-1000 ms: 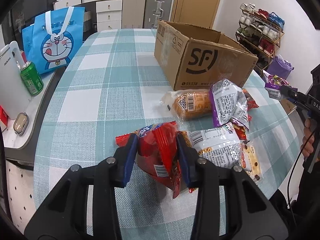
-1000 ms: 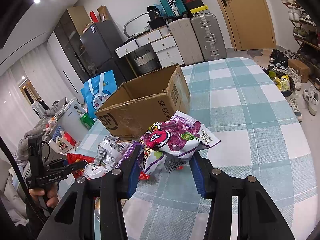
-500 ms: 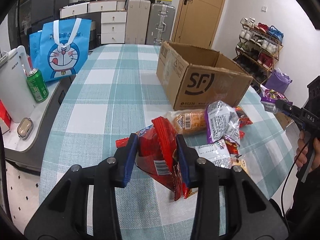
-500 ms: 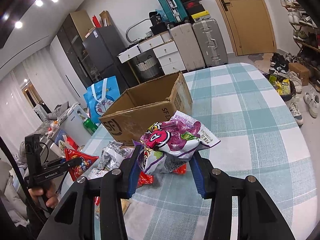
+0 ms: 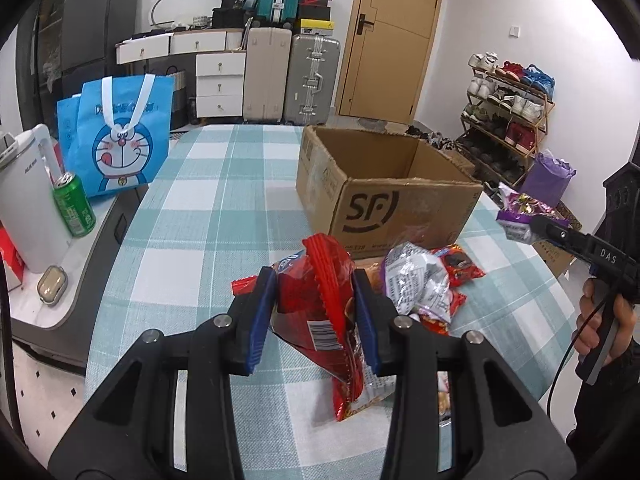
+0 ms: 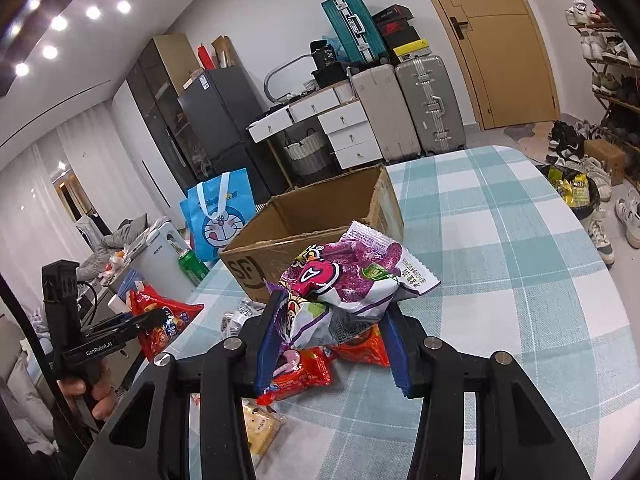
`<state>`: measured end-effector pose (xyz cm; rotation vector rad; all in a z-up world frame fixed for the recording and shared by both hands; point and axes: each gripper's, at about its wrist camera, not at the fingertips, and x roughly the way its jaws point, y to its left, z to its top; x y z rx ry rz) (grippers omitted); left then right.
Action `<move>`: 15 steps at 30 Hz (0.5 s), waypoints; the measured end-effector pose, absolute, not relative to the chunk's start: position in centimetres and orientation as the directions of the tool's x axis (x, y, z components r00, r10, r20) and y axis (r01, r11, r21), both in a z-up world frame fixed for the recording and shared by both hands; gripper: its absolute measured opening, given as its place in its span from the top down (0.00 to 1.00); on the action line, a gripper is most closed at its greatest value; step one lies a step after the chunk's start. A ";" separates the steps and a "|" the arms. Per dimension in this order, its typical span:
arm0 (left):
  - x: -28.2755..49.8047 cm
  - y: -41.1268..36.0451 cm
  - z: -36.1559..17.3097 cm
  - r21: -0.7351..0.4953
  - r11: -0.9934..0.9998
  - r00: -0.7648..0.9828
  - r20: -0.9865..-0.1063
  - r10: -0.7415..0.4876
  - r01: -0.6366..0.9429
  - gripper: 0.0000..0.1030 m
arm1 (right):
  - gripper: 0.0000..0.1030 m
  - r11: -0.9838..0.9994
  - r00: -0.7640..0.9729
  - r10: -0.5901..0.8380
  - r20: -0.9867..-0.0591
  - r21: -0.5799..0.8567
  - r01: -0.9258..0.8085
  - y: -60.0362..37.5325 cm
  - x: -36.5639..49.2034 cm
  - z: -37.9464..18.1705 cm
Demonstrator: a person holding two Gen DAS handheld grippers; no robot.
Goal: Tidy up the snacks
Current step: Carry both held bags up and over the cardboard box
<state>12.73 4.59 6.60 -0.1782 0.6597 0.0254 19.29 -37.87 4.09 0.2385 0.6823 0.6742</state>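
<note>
My left gripper (image 5: 314, 312) is shut on a red snack bag (image 5: 320, 304), held above the checked table (image 5: 192, 240). The bag hangs down between the blue pads. My right gripper (image 6: 332, 328) is shut on a purple and white snack bag (image 6: 344, 284), also lifted off the table. An open cardboard box (image 5: 384, 192) marked SF stands just beyond both bags; the same box (image 6: 312, 220) shows empty in the right wrist view. Several loose snack packets (image 5: 420, 280) lie on the table in front of the box. Each gripper appears in the other's view, the right gripper (image 5: 532, 220) and the left gripper (image 6: 156, 316).
A blue cartoon tote bag (image 5: 120, 140), a green can (image 5: 74, 204) and a white appliance (image 5: 28, 208) sit on a side counter at the left. Suitcases, drawers and a door stand behind the table. A shoe rack (image 5: 508, 112) is at the right. A hand (image 5: 604, 320) holds the right gripper's handle.
The left gripper has risen with the red bag, lifting it off the table, and the box interior has come into view. The right gripper with the purple bag has hardly moved.
</note>
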 end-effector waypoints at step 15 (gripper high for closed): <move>16.9 1.3 10.9 -0.101 0.994 0.826 -0.563 -0.022 -0.042 0.66 | 0.55 0.744 0.589 0.668 -0.455 0.402 -0.534 -36.3 20.1 5.7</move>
